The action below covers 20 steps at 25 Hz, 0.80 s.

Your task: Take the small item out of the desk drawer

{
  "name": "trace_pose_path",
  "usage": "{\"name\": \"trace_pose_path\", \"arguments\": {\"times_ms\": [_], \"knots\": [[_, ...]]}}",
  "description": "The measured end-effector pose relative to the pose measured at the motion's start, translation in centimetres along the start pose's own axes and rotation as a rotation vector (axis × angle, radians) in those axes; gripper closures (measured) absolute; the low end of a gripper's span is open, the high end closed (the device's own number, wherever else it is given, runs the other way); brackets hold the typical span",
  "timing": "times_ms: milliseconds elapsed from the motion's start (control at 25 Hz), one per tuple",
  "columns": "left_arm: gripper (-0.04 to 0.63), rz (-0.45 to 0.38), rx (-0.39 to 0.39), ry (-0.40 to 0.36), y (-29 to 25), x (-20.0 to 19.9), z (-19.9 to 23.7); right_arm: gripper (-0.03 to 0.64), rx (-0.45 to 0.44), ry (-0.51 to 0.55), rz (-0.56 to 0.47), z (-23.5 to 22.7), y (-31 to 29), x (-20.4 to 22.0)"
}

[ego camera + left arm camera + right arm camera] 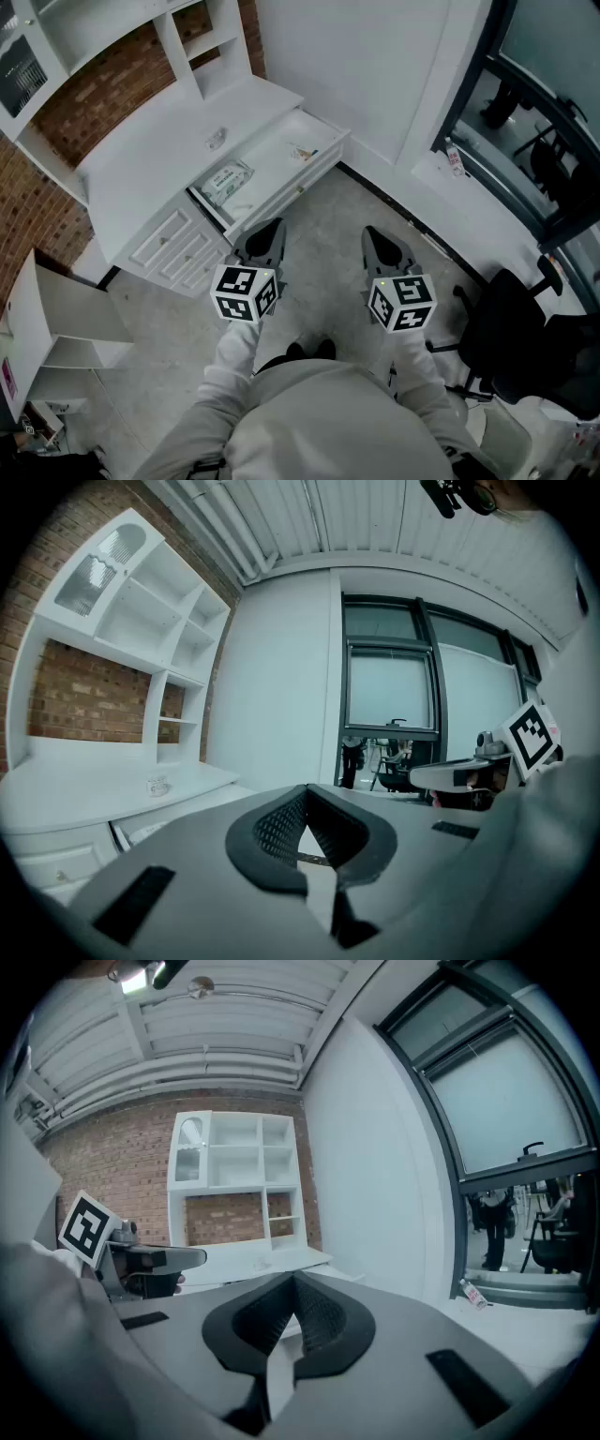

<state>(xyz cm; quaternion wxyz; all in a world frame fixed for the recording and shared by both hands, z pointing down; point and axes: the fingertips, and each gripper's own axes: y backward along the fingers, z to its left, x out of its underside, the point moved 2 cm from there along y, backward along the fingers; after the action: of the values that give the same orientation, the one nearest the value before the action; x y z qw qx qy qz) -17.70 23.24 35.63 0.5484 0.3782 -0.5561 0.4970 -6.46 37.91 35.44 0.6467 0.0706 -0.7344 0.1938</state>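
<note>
In the open white drawer (272, 159) of the surface (150, 159), a small flat item (305, 150) lies toward the R end, a soft rectangular packet (225, 180) at the L. L hand-held gripper (270, 227) & R hand-held gripper (372, 232) hang short of it, ribbed black jaws closed, empty.

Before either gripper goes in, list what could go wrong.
The left gripper and right gripper are both shut; going in like that would likely shove the small item along the drawer rather than grip it. The packet in the same drawer could be grabbed by mistake.
</note>
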Motion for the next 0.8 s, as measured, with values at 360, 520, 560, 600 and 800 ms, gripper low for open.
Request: {"name": "trace_pose_path", "arguments": {"times_ms": [360,520,560,600,800], "knots": [[0.575,-0.008,-0.046,0.028,-0.6,0.9,-1.2,0.589,-0.07,-0.017,0.007,-1.0,-0.1,0.7],[0.575,0.005,-0.067,0.025,-0.6,1.0,-0.3,0.589,-0.089,-0.008,0.007,-1.0,-1.3,0.2],[0.575,0.009,-0.073,0.023,-0.8,1.0,0.2,0.589,-0.097,-0.012,0.003,-1.0,-1.7,0.0],[0.575,0.011,-0.079,0.022,-1.0,1.1,0.7,0.589,-0.104,-0.013,-0.001,-1.0,-2.2,-0.2],[0.575,0.014,-0.09,0.025,-3.8,0.9,3.9,0.583,-0.117,0.005,-0.012,-1.4,-5.6,-1.2]]}}
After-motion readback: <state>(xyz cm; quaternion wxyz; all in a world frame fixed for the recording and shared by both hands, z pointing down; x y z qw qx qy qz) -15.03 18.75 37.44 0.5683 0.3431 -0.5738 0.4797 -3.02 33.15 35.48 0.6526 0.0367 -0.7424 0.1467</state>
